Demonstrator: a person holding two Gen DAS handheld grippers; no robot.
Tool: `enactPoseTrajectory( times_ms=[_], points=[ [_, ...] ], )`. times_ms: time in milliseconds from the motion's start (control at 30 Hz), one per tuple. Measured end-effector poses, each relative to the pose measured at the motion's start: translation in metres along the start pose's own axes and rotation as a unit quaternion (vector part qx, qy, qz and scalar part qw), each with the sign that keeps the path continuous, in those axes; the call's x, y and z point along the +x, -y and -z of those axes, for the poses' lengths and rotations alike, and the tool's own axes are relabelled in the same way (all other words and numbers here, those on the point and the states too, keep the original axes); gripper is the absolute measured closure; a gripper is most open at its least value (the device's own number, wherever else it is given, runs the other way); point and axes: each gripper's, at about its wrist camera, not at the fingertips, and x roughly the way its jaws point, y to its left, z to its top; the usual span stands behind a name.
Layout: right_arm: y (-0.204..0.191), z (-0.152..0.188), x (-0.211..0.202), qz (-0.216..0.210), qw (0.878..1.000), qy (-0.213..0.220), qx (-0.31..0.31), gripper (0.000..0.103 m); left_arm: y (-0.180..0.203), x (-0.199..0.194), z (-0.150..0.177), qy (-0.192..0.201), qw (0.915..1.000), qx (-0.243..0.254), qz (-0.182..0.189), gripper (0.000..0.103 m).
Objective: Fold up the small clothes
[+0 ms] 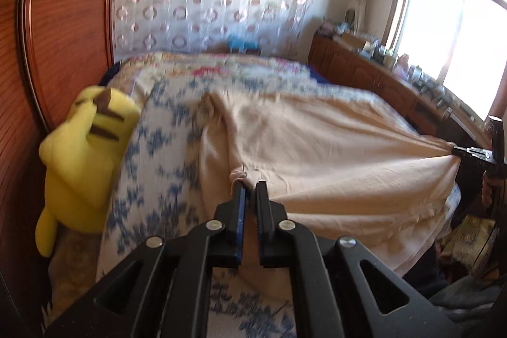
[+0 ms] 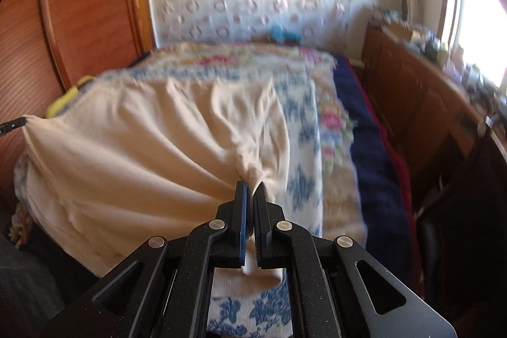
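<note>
A cream-coloured garment (image 1: 332,141) lies spread over the bed, stretched between both grippers. My left gripper (image 1: 250,184) is shut on one near corner of it. My right gripper (image 2: 250,186) is shut on the other near corner of the garment (image 2: 142,141). The right gripper also shows at the right edge of the left wrist view (image 1: 459,151), pulling the cloth taut. The left gripper's tip shows at the left edge of the right wrist view (image 2: 12,124).
The bed (image 1: 158,154) has a blue-flowered white cover. A yellow plush toy (image 1: 85,160) leans by the wooden headboard (image 1: 63,21) on the left. A wooden cabinet (image 2: 412,91) with clutter runs under the window on the right. A dark blue blanket (image 2: 374,163) edges the bed.
</note>
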Motion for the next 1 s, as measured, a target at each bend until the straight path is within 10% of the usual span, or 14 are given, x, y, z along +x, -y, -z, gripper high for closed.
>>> enactPoseTrajectory(
  times_ms=[133, 300, 1000],
  points=[
    [0.003, 0.012, 0.015, 0.014, 1.000, -0.013, 0.015, 0.092, 0.001, 0.002, 0.014, -0.018, 0.9998, 0.008, -0.003, 0.087],
    [0.007, 0.018, 0.008, 0.019, 0.999, -0.003, 0.031, 0.056, -0.003, 0.001, 0.025, -0.031, 0.9995, 0.004, -0.002, 0.071],
    [-0.009, 0.025, 0.021, 0.006, 1.000, -0.004, 0.025, 0.038, -0.004, 0.030, 0.041, -0.075, 0.9966, -0.033, 0.004, 0.067]
  ],
)
